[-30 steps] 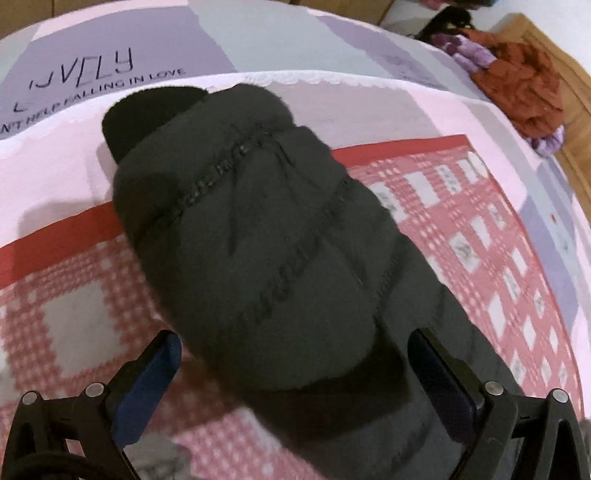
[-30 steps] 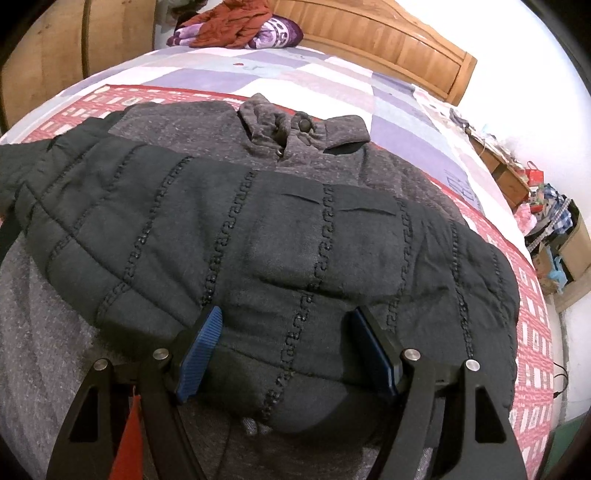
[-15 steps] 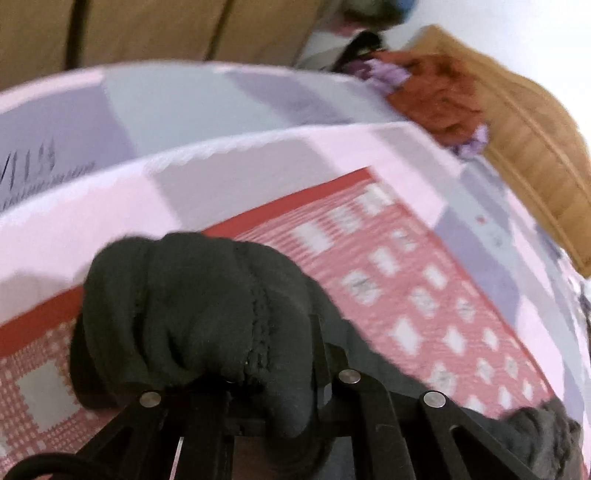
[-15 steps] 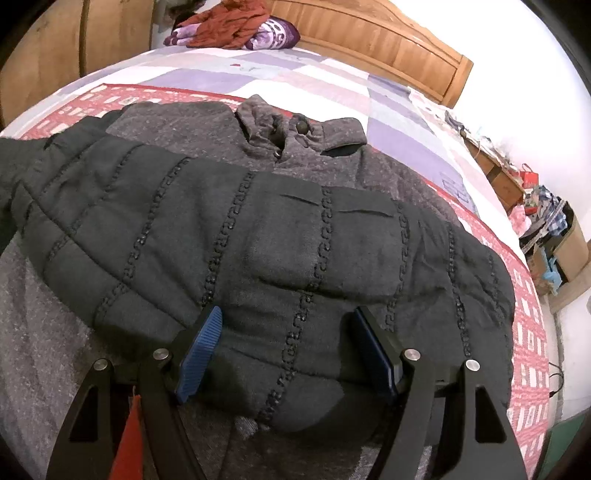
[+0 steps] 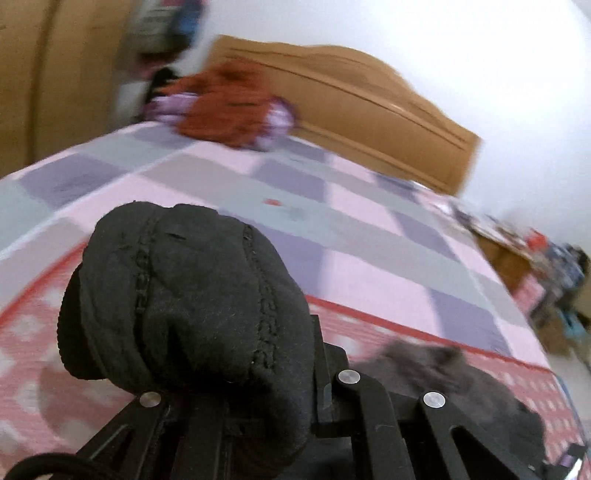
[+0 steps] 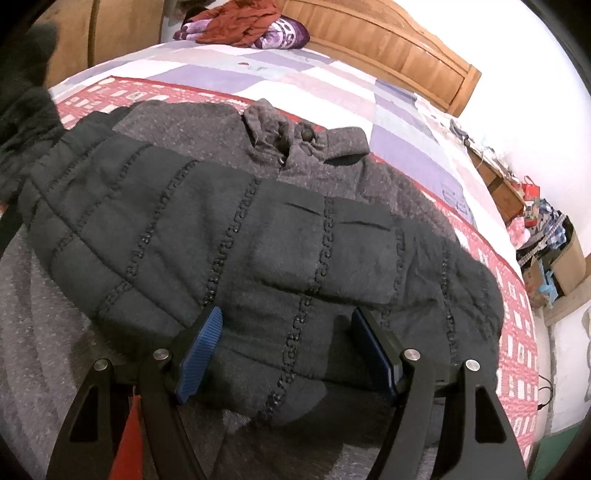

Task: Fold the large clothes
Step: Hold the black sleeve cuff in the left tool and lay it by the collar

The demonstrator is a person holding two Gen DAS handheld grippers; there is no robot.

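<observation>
Left claw (image 5: 258, 391) grips sleeve (image 5: 192, 306), fingertips hidden beneath.

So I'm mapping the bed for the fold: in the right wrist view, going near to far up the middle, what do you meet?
Right gripper → quilted sleeve folded across the coat → coat collar → patchwork bedspread → red clothes pile → wooden headboard.

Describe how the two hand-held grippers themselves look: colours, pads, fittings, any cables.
The right hand-held gripper has matte black linkage arms with silver round rivets and blue ribbed pads; a red strip hangs beside its left arm. The left hand-held gripper has the same black frame and rivets, with a black cable at lower left.
</observation>
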